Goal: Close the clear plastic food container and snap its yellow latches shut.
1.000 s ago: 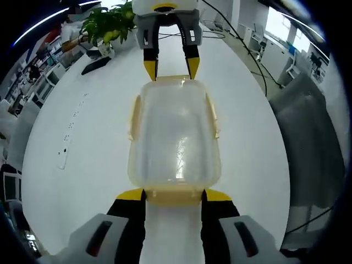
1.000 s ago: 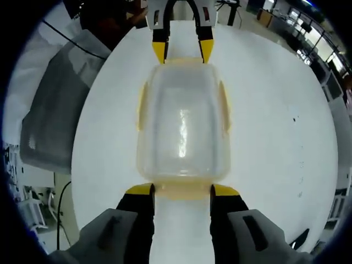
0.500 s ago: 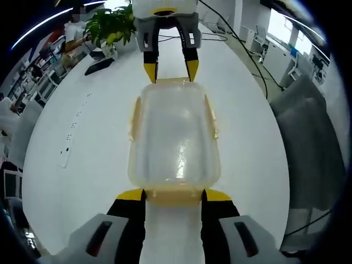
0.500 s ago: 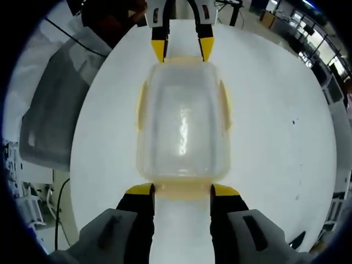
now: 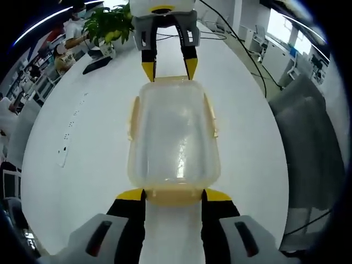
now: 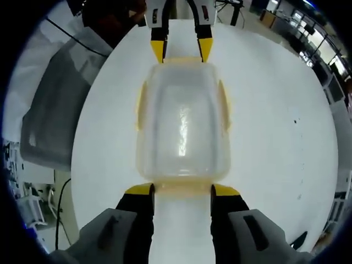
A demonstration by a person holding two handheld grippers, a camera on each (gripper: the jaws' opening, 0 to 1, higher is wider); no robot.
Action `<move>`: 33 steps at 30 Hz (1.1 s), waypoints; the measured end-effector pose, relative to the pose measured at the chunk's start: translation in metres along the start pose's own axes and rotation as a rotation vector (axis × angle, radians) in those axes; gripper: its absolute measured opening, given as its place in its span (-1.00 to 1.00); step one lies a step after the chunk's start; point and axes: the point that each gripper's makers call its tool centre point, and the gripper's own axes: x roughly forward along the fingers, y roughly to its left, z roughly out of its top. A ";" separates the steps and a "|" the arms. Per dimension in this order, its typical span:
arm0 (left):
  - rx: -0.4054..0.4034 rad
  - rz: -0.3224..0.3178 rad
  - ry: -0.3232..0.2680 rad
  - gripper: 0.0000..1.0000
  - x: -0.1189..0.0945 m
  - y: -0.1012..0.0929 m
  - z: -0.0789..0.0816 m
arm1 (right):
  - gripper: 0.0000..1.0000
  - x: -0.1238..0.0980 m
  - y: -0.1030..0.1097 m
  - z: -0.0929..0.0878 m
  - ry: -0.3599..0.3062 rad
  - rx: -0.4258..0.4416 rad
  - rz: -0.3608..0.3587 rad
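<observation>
End latches under pressure, lid already seated on clear rectangular plastic food container (image 5: pixel 175 135).
Left gripper (image 5: pixel 173 195) and right gripper (image 6: pixel 181 190) spread, flanking yellow end latches (image 5: pixel 175 196); next, squeezing until snapped, probably.

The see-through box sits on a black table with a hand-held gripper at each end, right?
Not quite: the table is white, not black, as the left gripper view shows. The clear box does sit between the left hand-held gripper and the right hand-held gripper.

Cloudy translucent plastic container (image 5: pixel 174 137) with glossy glints, pale yellow plastic latches (image 5: pixel 132 117); smooth matt white tabletop (image 5: pixel 82 137).
</observation>
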 end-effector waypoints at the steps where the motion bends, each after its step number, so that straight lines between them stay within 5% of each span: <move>1: 0.001 0.001 0.001 -0.32 0.000 0.000 0.000 | -0.25 0.001 0.000 0.000 -0.001 -0.001 0.000; 5: 0.012 0.002 0.012 -0.32 0.000 0.000 -0.002 | -0.10 0.002 0.000 -0.001 -0.001 0.015 -0.004; 18: 0.012 0.032 0.022 -0.32 -0.022 0.003 -0.001 | -0.25 -0.020 0.004 0.004 -0.022 0.056 -0.030; 25: -0.052 0.081 0.016 -0.35 -0.037 0.007 0.006 | -0.26 -0.030 0.006 0.010 -0.054 0.103 -0.063; 33: -0.219 0.169 -0.028 -0.36 -0.043 0.008 0.011 | -0.30 -0.036 0.004 0.016 -0.133 0.210 -0.137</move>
